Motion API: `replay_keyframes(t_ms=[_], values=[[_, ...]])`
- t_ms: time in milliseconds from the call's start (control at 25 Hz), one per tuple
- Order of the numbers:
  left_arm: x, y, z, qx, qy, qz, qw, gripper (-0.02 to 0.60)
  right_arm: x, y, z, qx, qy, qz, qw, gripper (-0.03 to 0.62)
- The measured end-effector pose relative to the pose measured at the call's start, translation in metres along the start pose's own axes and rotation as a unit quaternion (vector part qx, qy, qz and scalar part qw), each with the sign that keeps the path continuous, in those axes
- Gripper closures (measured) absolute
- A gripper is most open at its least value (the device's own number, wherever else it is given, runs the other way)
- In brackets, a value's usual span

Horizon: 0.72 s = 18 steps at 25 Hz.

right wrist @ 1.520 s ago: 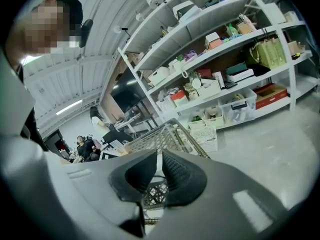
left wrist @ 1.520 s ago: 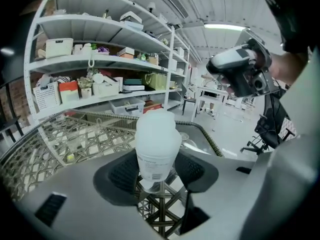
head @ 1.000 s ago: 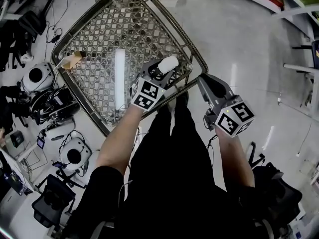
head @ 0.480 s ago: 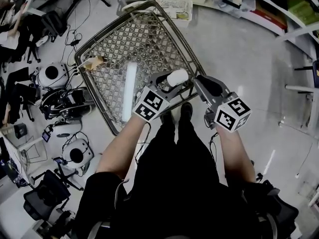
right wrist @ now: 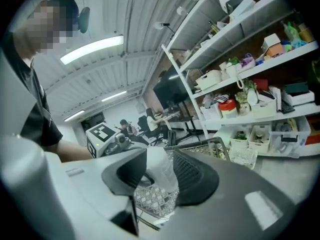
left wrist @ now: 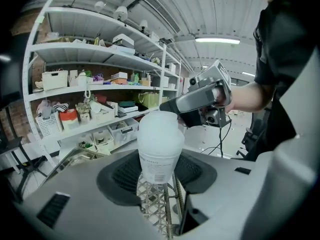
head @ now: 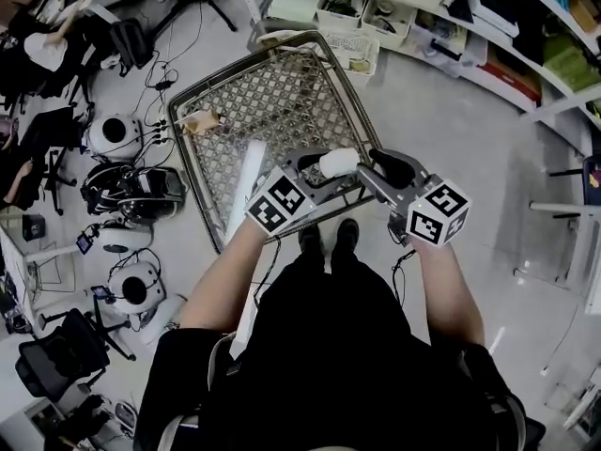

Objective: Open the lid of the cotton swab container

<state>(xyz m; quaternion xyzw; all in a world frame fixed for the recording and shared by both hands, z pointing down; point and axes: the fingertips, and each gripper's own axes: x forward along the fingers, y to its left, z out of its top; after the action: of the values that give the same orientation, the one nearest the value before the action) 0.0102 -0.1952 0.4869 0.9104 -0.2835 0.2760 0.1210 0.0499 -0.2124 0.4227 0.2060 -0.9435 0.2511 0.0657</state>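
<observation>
The cotton swab container (head: pixel 338 163), a whitish translucent tub with a paler lid end, is held over the shopping cart (head: pixel 291 101). My left gripper (head: pixel 324 169) is shut on its labelled body. In the left gripper view the container (left wrist: pixel 160 144) stands upright between the pads. My right gripper (head: pixel 380 165) meets it from the right, and its dark tip (left wrist: pixel 192 101) shows behind the lid. In the right gripper view the container's end (right wrist: pixel 160 176) sits between the jaws of my right gripper (right wrist: pixel 159 180), which are opening.
The wire cart holds a long white tube (head: pixel 249 172) and a brown paper scrap (head: pixel 200 120). White shelves with bins (head: pixel 376 12) stand beyond the cart. Round white devices (head: pixel 113 134), cables and office chairs (head: pixel 66 355) crowd the floor at left. People sit at desks (right wrist: pixel 150 121).
My right gripper has moved left, from well apart to the container's lid end. The left gripper still holds the container. The head view has tilted, so cart and floor slid downward.
</observation>
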Motion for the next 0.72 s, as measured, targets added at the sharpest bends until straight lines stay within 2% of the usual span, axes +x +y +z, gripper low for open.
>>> replay_keyframes(t_ms=[200,400,720], values=[[-0.014,-0.003,0.006,0.016,0.011,-0.022,0.9996,0.385,0.012,0.021,0.01,-0.053,0.026,0.05,0.997,0.381],[-0.021,-0.012,0.013,0.038,0.023,-0.048,0.9979,0.385,0.017,0.037,0.008,-0.104,0.06,0.088,0.989,0.313],[-0.022,-0.031,0.011,0.063,0.039,-0.085,0.9936,0.385,0.025,0.059,-0.007,-0.159,0.109,0.136,0.972,0.307]])
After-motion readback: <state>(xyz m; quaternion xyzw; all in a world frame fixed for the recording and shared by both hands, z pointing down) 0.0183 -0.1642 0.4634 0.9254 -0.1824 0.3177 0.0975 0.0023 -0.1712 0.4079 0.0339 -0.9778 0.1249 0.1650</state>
